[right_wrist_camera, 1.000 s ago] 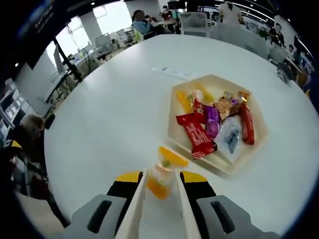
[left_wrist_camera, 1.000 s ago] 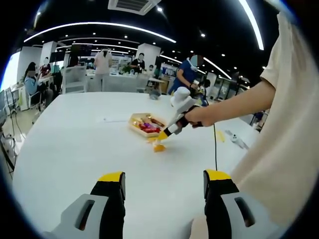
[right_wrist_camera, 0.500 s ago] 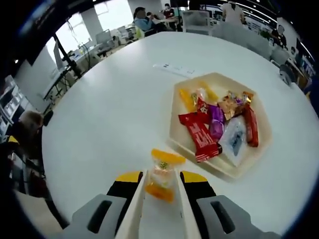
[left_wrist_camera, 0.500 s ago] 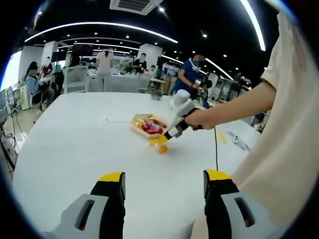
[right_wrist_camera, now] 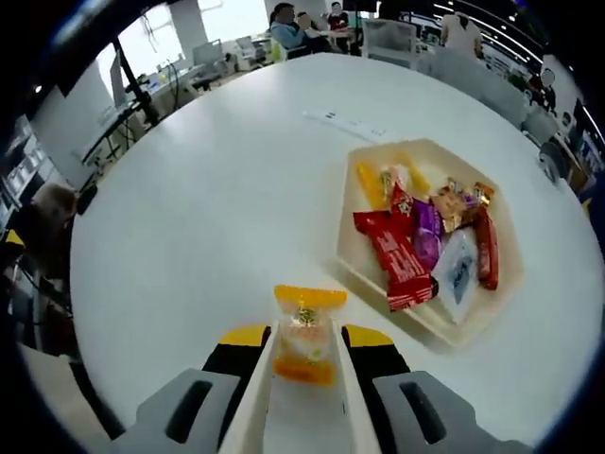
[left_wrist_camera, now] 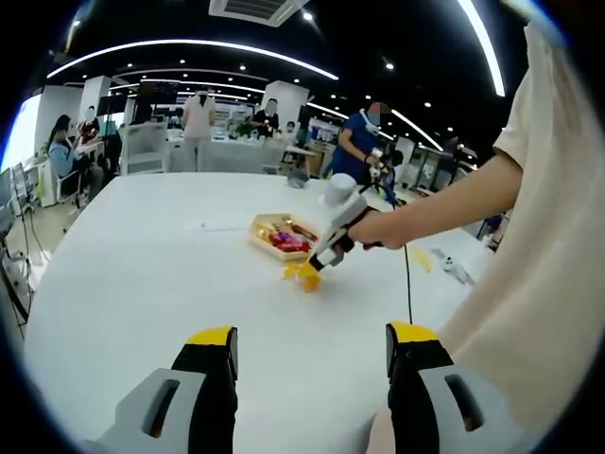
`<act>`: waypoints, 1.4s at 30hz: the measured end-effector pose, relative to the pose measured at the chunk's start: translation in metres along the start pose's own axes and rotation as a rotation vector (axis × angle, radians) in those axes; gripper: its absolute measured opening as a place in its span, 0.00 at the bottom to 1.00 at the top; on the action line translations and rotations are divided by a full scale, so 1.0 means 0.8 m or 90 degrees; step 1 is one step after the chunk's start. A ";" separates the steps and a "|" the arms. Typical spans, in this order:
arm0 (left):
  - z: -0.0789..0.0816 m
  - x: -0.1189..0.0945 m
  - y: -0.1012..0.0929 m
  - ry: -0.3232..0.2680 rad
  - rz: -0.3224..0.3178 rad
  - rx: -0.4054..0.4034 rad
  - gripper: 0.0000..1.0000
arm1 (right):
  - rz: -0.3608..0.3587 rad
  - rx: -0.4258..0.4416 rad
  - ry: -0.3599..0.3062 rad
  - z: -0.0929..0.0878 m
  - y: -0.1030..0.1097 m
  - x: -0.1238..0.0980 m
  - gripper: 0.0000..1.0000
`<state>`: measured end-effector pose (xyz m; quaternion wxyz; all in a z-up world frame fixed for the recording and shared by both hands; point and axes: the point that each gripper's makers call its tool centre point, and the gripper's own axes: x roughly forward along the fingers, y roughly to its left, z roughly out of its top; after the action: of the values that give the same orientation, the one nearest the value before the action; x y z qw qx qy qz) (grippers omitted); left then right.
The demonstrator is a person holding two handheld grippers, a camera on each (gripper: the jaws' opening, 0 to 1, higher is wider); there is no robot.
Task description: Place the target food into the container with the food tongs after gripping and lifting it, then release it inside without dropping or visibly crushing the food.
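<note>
Across the left gripper view, the left tool (left_wrist_camera: pixel 310 352) hangs wide open and empty over the white counter (left_wrist_camera: pixel 142 274); further off, the right tool (left_wrist_camera: pixel 315 264) carries an orange wrapped sweet (left_wrist_camera: pixel 302 273) just short of the hexagonal tray (left_wrist_camera: pixel 260 225); from the right gripper view, white tongs (right_wrist_camera: pixel 352 397) in the closed right tool (right_wrist_camera: pixel 306 348) pinch the sweet (right_wrist_camera: pixel 305 335) mid-body; it looks light, crinkly, slippery, so hold gently at its firm centre.
</note>
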<state>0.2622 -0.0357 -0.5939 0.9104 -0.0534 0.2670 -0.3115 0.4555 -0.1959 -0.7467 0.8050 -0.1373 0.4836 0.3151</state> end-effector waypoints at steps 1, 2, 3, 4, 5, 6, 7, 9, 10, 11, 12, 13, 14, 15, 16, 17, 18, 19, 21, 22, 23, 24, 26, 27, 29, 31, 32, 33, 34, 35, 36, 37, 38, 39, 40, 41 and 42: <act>0.000 0.000 0.000 0.000 0.000 -0.001 0.63 | -0.001 -0.002 0.000 0.000 0.000 0.000 0.30; 0.000 0.000 0.000 0.000 0.000 -0.001 0.63 | -0.002 -0.004 0.000 0.000 -0.001 0.000 0.30; 0.000 0.000 0.000 0.000 0.000 -0.001 0.63 | -0.004 -0.007 0.000 0.000 -0.001 0.000 0.30; -0.001 0.000 0.000 0.000 0.000 -0.002 0.63 | -0.004 -0.008 0.000 0.000 -0.001 0.000 0.30; -0.001 0.000 0.000 0.000 0.001 -0.004 0.63 | -0.004 -0.007 0.001 0.000 -0.001 0.001 0.30; -0.002 0.000 0.000 0.000 0.001 -0.004 0.63 | -0.004 -0.005 0.000 0.000 -0.002 0.001 0.30; -0.002 0.001 -0.001 0.001 0.000 -0.004 0.63 | -0.005 -0.006 0.000 0.000 -0.002 0.002 0.30; -0.003 0.001 -0.001 0.001 0.000 -0.005 0.63 | -0.006 -0.008 0.000 -0.001 -0.002 0.003 0.30; -0.003 0.001 -0.001 0.001 0.000 -0.005 0.63 | -0.006 -0.010 0.000 -0.001 -0.002 0.003 0.30; -0.003 0.001 -0.001 0.001 0.000 -0.006 0.63 | -0.006 -0.012 0.000 -0.001 -0.002 0.003 0.30; -0.003 0.001 -0.001 0.001 0.000 -0.006 0.63 | -0.007 -0.014 0.001 -0.001 -0.002 0.003 0.30; -0.003 0.002 -0.001 0.001 0.000 -0.007 0.63 | -0.007 -0.015 0.001 -0.001 -0.001 0.003 0.30; -0.003 0.002 -0.001 0.001 0.000 -0.007 0.63 | -0.007 -0.018 0.003 -0.001 -0.001 0.003 0.30; -0.003 0.002 -0.001 0.001 -0.001 -0.007 0.63 | -0.007 -0.020 0.003 -0.001 -0.001 0.003 0.30; -0.003 0.003 -0.001 0.002 -0.001 -0.007 0.63 | -0.007 -0.021 0.003 -0.001 -0.001 0.003 0.30; -0.002 0.003 -0.002 0.001 -0.002 -0.007 0.63 | -0.007 -0.022 0.004 -0.001 -0.001 0.003 0.30; -0.002 0.003 -0.002 0.001 -0.003 -0.007 0.63 | -0.008 -0.023 0.003 -0.002 -0.001 0.003 0.30; -0.002 0.003 -0.002 0.001 -0.003 -0.007 0.63 | -0.008 -0.024 0.002 -0.002 -0.002 0.003 0.30; -0.002 0.003 -0.002 0.000 -0.003 -0.007 0.63 | -0.008 -0.029 0.002 -0.002 -0.001 0.003 0.30; -0.002 0.003 -0.002 0.000 -0.003 -0.007 0.63 | -0.008 -0.036 0.002 -0.002 0.000 0.003 0.29; -0.002 0.004 -0.002 0.001 -0.004 -0.008 0.63 | -0.010 -0.072 0.005 -0.003 0.000 0.003 0.29; -0.003 0.004 -0.003 0.001 -0.005 -0.007 0.63 | -0.011 -0.085 0.005 -0.003 0.001 0.004 0.29; -0.003 0.004 -0.003 0.002 -0.006 -0.007 0.63 | -0.011 -0.072 0.003 -0.003 0.002 0.003 0.29; -0.003 0.004 -0.003 0.002 -0.006 -0.006 0.63 | -0.011 -0.068 0.001 -0.003 0.001 0.003 0.29; -0.003 0.004 -0.004 0.001 -0.006 -0.007 0.63 | -0.010 -0.073 -0.001 -0.003 0.001 0.003 0.29; -0.003 0.004 -0.004 0.001 -0.006 -0.007 0.63 | -0.008 -0.077 -0.003 -0.003 0.002 0.003 0.29; -0.003 0.004 -0.004 0.001 -0.006 -0.007 0.63 | -0.007 -0.076 -0.003 -0.003 0.002 0.003 0.29; -0.003 0.004 -0.004 0.001 -0.007 -0.007 0.63 | -0.006 -0.076 -0.003 -0.003 0.003 0.002 0.28; -0.003 0.004 -0.004 0.001 -0.006 -0.007 0.63 | -0.005 -0.077 -0.003 -0.003 0.003 0.002 0.28; -0.003 0.004 -0.004 0.001 -0.006 -0.007 0.63 | -0.003 -0.078 -0.003 -0.003 0.003 0.002 0.28; -0.003 0.004 -0.004 0.001 -0.006 -0.007 0.63 | -0.003 -0.079 -0.003 -0.003 0.003 0.002 0.28; -0.003 0.004 -0.004 0.000 -0.005 -0.007 0.63 | -0.002 -0.082 -0.005 -0.003 0.003 0.002 0.28; -0.003 0.003 -0.004 0.000 -0.005 -0.007 0.63 | -0.001 -0.084 -0.007 -0.004 0.004 0.002 0.28; -0.003 0.003 -0.004 0.000 -0.005 -0.007 0.63 | 0.001 -0.081 -0.009 -0.004 0.004 0.002 0.28; -0.003 0.003 -0.004 -0.001 -0.005 -0.007 0.63 | 0.001 -0.082 -0.009 -0.004 0.005 0.002 0.28; -0.003 0.003 -0.005 -0.001 -0.005 -0.007 0.63 | 0.002 -0.082 -0.010 -0.004 0.005 0.002 0.28; -0.003 0.003 -0.005 0.000 -0.005 -0.007 0.63 | 0.003 -0.081 -0.011 -0.005 0.006 0.002 0.28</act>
<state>0.2603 -0.0399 -0.5961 0.9088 -0.0596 0.2686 -0.3136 0.4507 -0.1939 -0.7496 0.7978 -0.1845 0.4562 0.3485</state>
